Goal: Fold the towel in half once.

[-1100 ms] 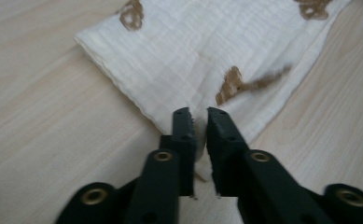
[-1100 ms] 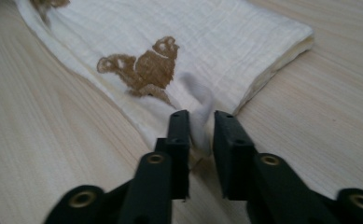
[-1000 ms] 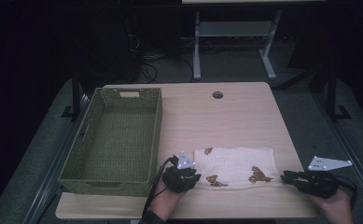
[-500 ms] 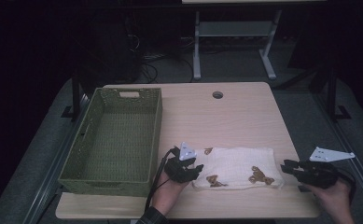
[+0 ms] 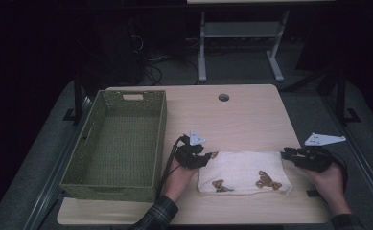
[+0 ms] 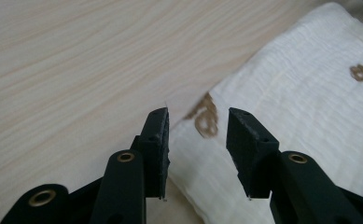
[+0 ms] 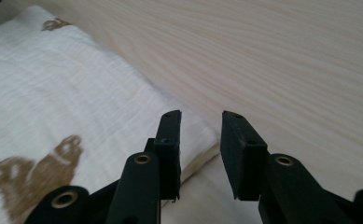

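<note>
**Folded cloth flanked by two grippers at the near edge of the table**

A folded white cloth (image 5: 244,172) printed with brown figures is laid flat on the wooden table (image 5: 251,120), close to the near edge and right of centre. Its left end is met by the left gripper (image 5: 207,158), whose jaws have just been opening; they are seen parted, with the cloth's corner lying below the gap and not pressed by the pads. At the cloth's right end the right gripper (image 5: 285,154) is held low, its jaws also parted, and the folded corner is seen under them, ungripped. A woven green basket (image 5: 93,139) is set on the table's left side, just beside the left gripper. A round hole (image 5: 223,97) is cut near the table's far edge.
</note>
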{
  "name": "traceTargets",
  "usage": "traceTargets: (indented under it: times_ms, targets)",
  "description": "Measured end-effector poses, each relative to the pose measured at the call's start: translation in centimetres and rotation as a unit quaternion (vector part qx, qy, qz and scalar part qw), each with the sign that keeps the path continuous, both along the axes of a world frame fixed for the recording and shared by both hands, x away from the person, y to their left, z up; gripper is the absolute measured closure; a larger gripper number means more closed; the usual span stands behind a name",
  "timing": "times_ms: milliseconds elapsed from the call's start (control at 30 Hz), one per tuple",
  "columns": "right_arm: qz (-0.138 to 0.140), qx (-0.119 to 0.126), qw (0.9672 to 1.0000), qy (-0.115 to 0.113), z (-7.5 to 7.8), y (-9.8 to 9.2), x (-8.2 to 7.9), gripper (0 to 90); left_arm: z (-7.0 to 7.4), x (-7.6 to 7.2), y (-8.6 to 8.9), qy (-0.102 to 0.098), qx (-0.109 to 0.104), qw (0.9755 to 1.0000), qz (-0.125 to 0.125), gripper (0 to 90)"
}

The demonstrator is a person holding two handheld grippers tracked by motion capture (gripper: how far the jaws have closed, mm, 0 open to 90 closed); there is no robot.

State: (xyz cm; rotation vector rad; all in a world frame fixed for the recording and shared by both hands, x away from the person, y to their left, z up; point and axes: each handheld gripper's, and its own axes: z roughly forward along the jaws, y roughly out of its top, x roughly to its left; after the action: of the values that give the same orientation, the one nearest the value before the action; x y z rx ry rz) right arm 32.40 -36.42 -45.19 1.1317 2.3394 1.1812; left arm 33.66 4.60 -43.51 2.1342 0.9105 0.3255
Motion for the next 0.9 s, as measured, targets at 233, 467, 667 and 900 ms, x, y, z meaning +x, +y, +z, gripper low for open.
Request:
traceTargets:
  times_ms: [233, 467, 667, 900]
  targets:
    - [0.001, -0.009, 0.9997, 0.023, -1.4, 1.0, 2.7, 68.8, -0.4, 1.2, -0.1, -0.001, 0.002, 0.9999, 0.012, 58.7]
    - [0.004, -0.024, 0.9991, 0.035, -2.4, 1.3, 3.1, 74.7, -0.9, 1.5, 0.3, 0.004, 0.011, 0.9998, 0.018, 57.8]
    - [0.008, -0.024, 0.9992, 0.032, -2.5, 1.5, 2.7, 84.4, -1.6, 1.8, 0.6, 0.008, 0.021, 0.9995, 0.020, 57.6]
    - [0.008, -0.024, 0.9993, 0.029, -2.5, 1.5, 2.7, 84.7, -2.7, 2.3, 0.6, 0.017, 0.038, 0.9990, 0.015, 57.8]
